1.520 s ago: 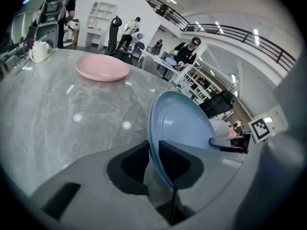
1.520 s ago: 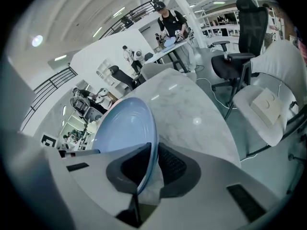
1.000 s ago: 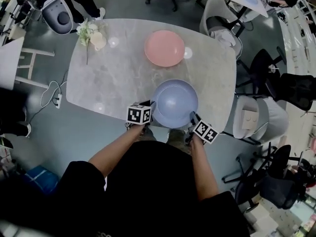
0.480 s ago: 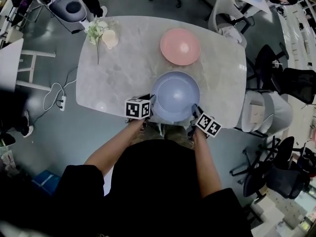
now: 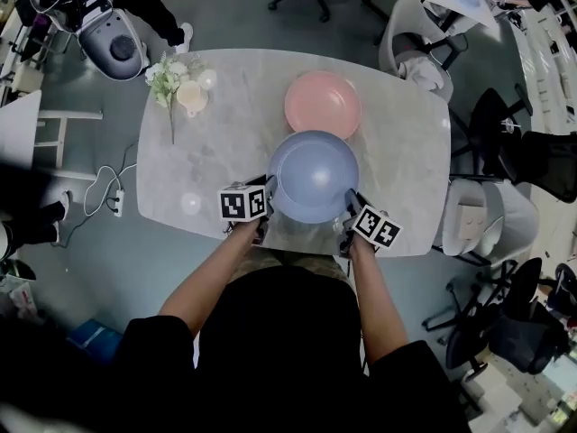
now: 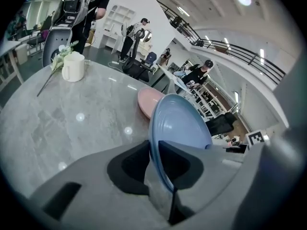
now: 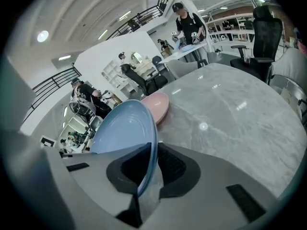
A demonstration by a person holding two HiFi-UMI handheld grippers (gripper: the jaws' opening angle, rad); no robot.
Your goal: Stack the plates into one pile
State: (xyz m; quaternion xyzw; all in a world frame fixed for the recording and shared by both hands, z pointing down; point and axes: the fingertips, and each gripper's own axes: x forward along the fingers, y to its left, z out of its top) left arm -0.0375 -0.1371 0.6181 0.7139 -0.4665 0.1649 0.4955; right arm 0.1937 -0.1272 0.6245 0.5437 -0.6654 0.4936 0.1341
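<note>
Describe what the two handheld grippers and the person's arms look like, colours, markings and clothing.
Each gripper has a grey moulded body with dark recesses round its jaws. The left gripper carries a white cube printed with black square markers, and the right gripper has a matching cube. No cables show. The person wears a black top with short sleeves, and the forearms are bare.

Both grippers have carried the round light-blue plate [image 5: 314,175] toward 12 o'clock, the left gripper [image 5: 268,193] on its 8 o'clock rim and the right gripper [image 5: 350,209] on its 4 o'clock rim. It has left the grey marble table's [image 5: 216,152] near edge. The gap to the round pink plate [image 5: 323,102] has closed, and the blue rim now overlaps the pink plate's 6 o'clock rim.
</note>
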